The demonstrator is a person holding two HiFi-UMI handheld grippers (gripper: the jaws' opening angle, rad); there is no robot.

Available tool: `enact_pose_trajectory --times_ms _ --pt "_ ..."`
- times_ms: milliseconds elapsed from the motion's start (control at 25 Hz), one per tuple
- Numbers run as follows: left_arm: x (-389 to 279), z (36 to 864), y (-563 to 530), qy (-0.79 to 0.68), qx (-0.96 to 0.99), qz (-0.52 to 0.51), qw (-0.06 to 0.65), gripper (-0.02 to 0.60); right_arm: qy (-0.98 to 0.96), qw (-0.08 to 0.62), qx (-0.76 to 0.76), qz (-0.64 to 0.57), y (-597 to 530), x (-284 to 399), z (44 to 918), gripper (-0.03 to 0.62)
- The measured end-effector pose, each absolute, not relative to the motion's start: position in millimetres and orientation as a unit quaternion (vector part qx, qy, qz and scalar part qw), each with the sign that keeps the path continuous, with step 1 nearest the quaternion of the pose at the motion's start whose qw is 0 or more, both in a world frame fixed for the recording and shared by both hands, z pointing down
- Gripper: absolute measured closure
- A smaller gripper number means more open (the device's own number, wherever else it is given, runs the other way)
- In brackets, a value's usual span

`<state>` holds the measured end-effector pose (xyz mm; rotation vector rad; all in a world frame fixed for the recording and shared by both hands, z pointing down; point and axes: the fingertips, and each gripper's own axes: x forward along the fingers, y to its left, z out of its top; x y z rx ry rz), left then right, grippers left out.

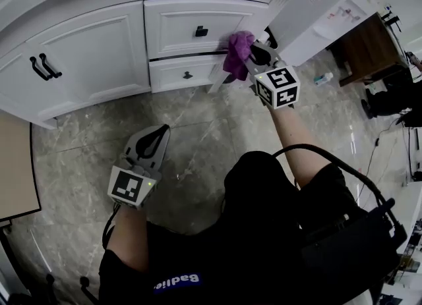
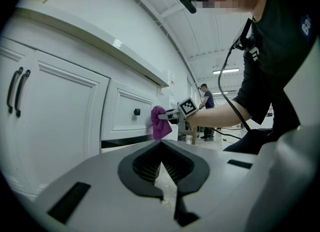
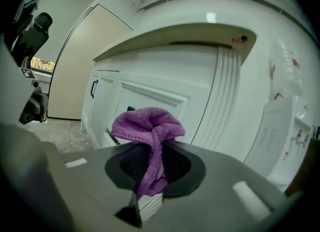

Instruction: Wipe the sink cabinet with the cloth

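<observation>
White-painted sink cabinet (image 1: 92, 53) fills the far side, its left door carrying two black bar handles (image 1: 45, 66). My left gripper (image 1: 160, 131) hangs low over the grey marbled floor tiles (image 1: 198, 139), well apart from the cabinet. Its fingers are clenched tip to tip with nothing between them.

Further right are the upper drawer's black knob (image 1: 201, 31) and the lower drawer's knob (image 1: 188, 74). The purple terry cloth (image 1: 237, 52) sits bunched at the right end of the upper drawer front, by the dark gap between the drawers, and seems to touch the paint. My right gripper (image 1: 256, 55) has it, fingers pinched on a hanging fold with the wad mushrooming over the tips. The fluted white corner post (image 3: 225, 90) stands just to the right.

To wipe well I would hold that pinch firm and tilt so the soft wad, not my fingertips, meets the panel. Then I would sweep along the moulded recess, steering round the knob so the loops do not snag.
</observation>
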<state>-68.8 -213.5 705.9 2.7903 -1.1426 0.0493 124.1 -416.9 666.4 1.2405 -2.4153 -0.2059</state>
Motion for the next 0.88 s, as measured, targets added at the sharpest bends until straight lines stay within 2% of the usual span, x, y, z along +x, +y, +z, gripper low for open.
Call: enact_pose_trajectory --times_ms 200,360,520,880 --pt "-68 710 -217 -0.380 0.923 0.013 0.061 0.581 -0.864 0.156 0.459 -0.132 -418 135 570 0.537" --pt "-66 710 -217 -0.377 0.924 0.018 0.062 0.581 -0.857 0.145 0.474 -0.143 -433 143 546 0.537" --pt "-68 711 -218 -0.382 0.922 0.016 0.061 0.581 -0.858 0.141 0.479 -0.122 -438 147 572 0.537" --pt "-70 709 -214 -0.381 0.922 0.024 0.062 0.581 -0.855 0.182 0.483 -0.042 -445 154 682 0.537"
